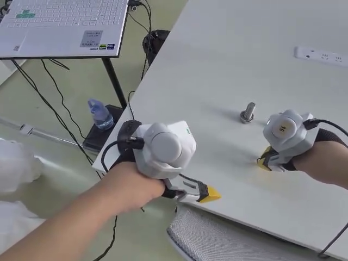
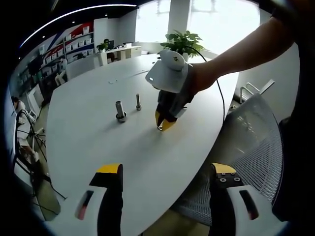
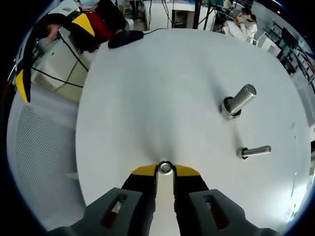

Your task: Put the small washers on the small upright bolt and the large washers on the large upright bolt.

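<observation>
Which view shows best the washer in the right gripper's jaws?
The right gripper view: the washer sits near the camera, pinched in the right gripper, its ring shape clear. The left gripper view gives a tiny speck at the jaw tips. In the head view the gripper's body hides it.

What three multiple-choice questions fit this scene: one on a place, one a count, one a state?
1. The large bolt stands: A on the floor; B on the white table; C on a laptop.
2. Upright bolts on the table: A one; B two; C four.
3. Jaws of the right gripper: A wide open; B shut on a bolt; C shut on a washer.
Answers: 1 B, its base rests on the tabletop; 2 B, a small bolt stands beside the large one; 3 C, the ring sits pinched between the yellow tips.
</observation>
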A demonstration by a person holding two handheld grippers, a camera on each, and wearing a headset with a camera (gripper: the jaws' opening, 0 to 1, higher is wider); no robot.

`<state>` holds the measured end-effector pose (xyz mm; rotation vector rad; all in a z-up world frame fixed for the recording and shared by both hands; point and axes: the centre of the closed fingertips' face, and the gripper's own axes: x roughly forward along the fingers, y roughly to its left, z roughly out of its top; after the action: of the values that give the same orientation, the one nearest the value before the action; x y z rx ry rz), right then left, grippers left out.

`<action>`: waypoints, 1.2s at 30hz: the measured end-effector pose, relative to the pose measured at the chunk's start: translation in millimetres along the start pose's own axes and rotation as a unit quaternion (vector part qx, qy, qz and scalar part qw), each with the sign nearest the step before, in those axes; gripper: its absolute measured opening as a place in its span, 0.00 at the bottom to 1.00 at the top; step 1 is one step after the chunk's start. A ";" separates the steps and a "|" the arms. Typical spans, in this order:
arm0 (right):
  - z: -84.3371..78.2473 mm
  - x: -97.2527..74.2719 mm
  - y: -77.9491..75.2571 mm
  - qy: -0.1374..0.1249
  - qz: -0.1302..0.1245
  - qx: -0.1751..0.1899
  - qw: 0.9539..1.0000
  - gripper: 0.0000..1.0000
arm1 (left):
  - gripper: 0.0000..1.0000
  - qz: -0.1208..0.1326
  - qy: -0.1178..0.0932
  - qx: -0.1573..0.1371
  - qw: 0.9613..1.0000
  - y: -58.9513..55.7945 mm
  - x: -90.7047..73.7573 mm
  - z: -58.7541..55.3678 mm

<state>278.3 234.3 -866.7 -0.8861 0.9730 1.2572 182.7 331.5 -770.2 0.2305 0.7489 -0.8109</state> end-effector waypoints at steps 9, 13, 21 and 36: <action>-1.2 1.8 -1.9 0.001 -0.003 -0.024 1.000 0.13 | 0.71 0.000 0.003 -0.003 1.000 0.5 -1.1 -4.6; -1.5 2.5 -3.4 -0.002 -0.002 -0.025 1.000 0.14 | 0.70 0.000 0.002 -0.003 1.000 1.5 -0.7 -3.1; -1.4 2.1 -2.8 -0.004 0.005 -0.021 1.000 0.15 | 0.70 -0.001 0.002 -0.001 1.000 1.9 -0.1 -2.0; -1.9 1.0 -3.3 0.029 0.008 -0.031 0.999 0.15 | 0.69 -0.001 0.003 -0.005 1.000 2.5 0.5 -3.4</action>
<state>281.5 232.5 -868.2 -0.9689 0.9937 1.2865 183.0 334.5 -773.2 0.2239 0.7582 -0.8084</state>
